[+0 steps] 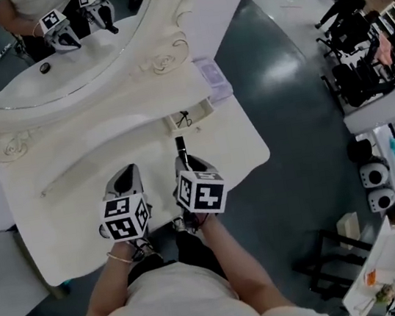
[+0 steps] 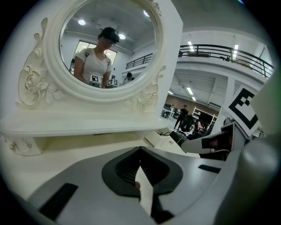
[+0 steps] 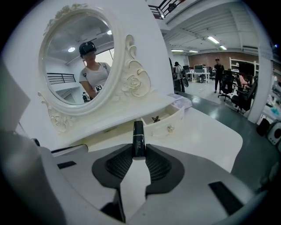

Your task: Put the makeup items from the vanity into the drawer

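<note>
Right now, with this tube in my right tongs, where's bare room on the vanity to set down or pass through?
Widest bare tabletop: right of the right tongs, between the open drawer and the front edge. A second patch: front-left corner, beside the left tongs. Crowded: the drawer, where a dark item lies, and the middle, filled by both tongs.

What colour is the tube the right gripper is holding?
Black, with small pale lettering on its side; the tube shows best in the right gripper view.
</note>
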A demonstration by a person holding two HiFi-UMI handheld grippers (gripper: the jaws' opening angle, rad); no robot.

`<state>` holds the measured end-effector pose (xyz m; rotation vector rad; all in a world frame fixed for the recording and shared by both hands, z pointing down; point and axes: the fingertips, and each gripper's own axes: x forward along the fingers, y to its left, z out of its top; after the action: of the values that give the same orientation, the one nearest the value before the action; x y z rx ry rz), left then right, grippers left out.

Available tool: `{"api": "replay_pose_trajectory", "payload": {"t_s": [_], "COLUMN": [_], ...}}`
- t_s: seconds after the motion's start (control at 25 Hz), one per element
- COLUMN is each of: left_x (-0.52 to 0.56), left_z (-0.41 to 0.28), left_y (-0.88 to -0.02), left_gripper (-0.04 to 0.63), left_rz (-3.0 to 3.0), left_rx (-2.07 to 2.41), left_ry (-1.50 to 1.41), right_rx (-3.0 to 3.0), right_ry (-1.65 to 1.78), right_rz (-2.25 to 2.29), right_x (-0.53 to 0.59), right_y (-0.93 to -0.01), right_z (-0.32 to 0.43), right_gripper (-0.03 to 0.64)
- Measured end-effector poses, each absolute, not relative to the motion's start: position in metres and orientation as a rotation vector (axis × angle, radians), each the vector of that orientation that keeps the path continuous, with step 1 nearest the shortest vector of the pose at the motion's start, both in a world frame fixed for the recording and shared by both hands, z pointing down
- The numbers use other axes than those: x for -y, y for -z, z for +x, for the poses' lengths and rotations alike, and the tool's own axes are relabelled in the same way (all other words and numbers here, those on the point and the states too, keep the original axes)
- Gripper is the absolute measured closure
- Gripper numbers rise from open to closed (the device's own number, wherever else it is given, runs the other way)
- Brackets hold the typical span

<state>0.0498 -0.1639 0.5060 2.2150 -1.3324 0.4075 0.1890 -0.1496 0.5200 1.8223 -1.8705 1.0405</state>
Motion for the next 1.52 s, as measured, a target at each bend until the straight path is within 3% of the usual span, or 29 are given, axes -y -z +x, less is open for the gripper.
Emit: {"api": "replay_pose_trajectory", "payload": {"t_s": [0.6,1.52], "left_x": [0.212,0.243], "left_z": [0.103,0.112], "left_y": [-0.522,-0.518], "left_gripper": [0.592,0.592], "left_rz": [2.172,2.161], "left_rx": [1.317,1.328], "left_ry": [-0.438,-0.448], "right_rx": [1.806,1.816], "right_ry": [-1.088,-1.205], "right_rz": [1.768,1.865], "right_x": [0.198,0.242], "right_y": [-0.536,-0.522], "right_z": [0.241,0.266], "right_gripper": [0.517,0.515]}}
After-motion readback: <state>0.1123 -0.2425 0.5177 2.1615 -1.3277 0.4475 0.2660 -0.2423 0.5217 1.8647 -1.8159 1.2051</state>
